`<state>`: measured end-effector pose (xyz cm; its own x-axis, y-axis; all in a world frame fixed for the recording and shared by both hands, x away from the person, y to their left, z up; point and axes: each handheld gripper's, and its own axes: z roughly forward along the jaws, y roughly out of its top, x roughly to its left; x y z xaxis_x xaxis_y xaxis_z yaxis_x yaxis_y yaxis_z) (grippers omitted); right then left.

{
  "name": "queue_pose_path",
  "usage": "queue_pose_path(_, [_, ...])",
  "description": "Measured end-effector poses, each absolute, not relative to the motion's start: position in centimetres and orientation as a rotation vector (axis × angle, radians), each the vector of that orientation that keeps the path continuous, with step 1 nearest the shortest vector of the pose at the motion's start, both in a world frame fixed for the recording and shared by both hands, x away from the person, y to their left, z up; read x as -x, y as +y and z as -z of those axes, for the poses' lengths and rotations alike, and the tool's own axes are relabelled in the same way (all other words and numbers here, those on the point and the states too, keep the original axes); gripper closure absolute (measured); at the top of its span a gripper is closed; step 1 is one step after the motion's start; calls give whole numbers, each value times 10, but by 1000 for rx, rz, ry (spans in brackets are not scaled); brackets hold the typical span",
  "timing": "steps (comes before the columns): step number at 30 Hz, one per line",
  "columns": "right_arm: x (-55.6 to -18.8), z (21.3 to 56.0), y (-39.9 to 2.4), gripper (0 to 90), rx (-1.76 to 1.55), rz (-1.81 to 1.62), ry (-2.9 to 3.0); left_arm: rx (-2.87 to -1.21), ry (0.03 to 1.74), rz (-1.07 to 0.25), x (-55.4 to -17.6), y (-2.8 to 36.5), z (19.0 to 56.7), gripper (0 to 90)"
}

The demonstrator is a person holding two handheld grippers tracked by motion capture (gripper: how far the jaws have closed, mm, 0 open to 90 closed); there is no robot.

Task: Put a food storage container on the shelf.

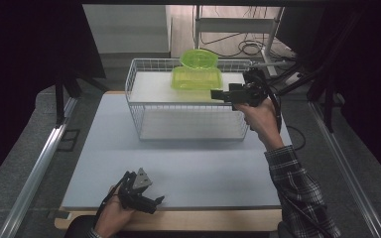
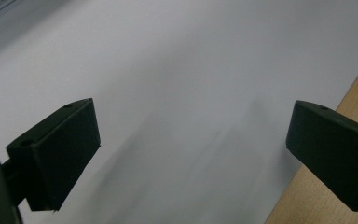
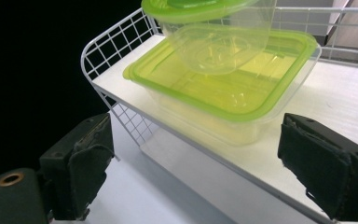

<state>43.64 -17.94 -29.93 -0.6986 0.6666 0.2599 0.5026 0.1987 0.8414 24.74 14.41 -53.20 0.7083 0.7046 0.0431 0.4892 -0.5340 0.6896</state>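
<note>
Right gripper jaws wide, gripping nothing — rectangular green-lidded container sits just ahead between them on the wire rack's shelf; left gripper jaws wide, empty

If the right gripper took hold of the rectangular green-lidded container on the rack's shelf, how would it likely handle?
The rectangular container looks like clear thin plastic and empty, so it is probably light and its walls may flex under the right gripper. Its glossy lid looks slippery. The round container sits tilted on top, so a lift or push would likely tip that one off.
</note>
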Motion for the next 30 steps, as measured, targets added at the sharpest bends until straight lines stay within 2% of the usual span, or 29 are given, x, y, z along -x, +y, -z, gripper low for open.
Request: queue_pose_path(30, [-407,346,-197,38,-1002,-1428,2332,-2279,894,-443,-246,142,533,32])
